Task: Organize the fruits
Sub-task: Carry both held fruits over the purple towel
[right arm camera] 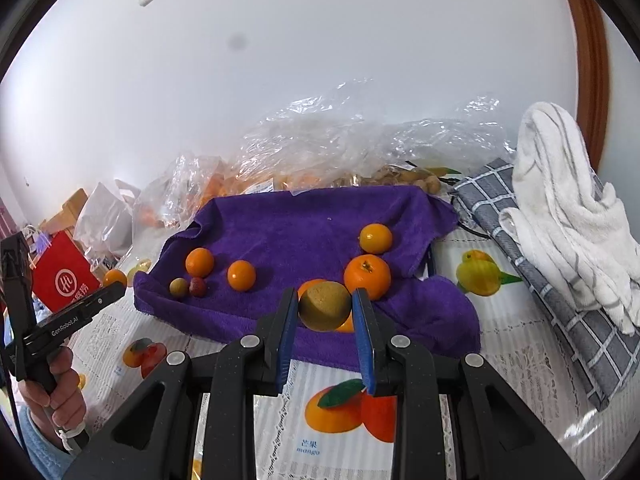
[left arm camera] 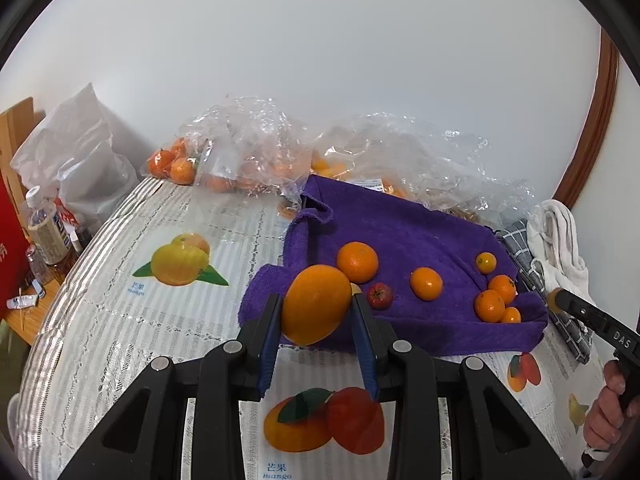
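My left gripper is shut on a large oval orange fruit, held above the near edge of a purple towel. Loose on the towel lie a round orange, a small red fruit, another orange and several small oranges at its right end. My right gripper is shut on a dull yellow-brown round fruit over the towel's front edge, just before an orange. Each gripper shows at the edge of the other's view, in a hand.
Crumpled clear plastic bags with more oranges stand behind the towel. A grey checked cloth and a white towel lie at the right. A bottle, a white bag and a red box stand past the left table edge.
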A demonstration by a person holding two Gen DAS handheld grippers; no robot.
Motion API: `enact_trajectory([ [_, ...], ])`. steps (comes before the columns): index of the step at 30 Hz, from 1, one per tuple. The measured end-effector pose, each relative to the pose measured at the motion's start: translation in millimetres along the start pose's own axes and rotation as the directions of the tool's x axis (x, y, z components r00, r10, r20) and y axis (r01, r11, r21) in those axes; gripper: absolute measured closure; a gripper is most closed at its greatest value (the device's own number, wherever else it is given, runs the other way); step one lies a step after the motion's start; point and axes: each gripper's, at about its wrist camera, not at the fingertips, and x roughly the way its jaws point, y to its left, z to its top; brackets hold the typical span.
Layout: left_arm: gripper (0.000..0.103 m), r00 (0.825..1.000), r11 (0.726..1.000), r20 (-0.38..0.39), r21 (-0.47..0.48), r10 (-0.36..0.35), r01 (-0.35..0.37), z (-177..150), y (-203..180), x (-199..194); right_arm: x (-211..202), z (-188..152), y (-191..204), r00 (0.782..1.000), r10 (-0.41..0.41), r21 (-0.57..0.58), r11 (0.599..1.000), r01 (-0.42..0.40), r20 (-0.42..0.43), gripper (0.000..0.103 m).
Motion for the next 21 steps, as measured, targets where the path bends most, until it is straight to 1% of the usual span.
enact_trajectory([
  [7,0.07,1.0,1.0,-0.011,0.011,-0.018,0.018,19,-9,0,13,11,2,1.0,-0.002,-0.021,1.0,0.002,-0.007,0.076],
  [12,0.07,1.0,1.0,-0.019,0.015,-0.024,0.024,40,-14,5,26,24,-1,1.0,-0.002,-0.013,1.0,0.002,-0.01,0.075],
  [17,0.07,0.995,0.997,-0.066,-0.022,-0.071,0.069,56,-13,20,49,38,3,0.999,0.016,-0.008,1.0,-0.017,-0.042,0.075],
  [21,0.07,0.992,0.996,-0.098,-0.021,-0.083,0.081,61,-18,34,73,41,15,0.997,-0.005,-0.057,0.998,0.0,-0.078,0.075],
])
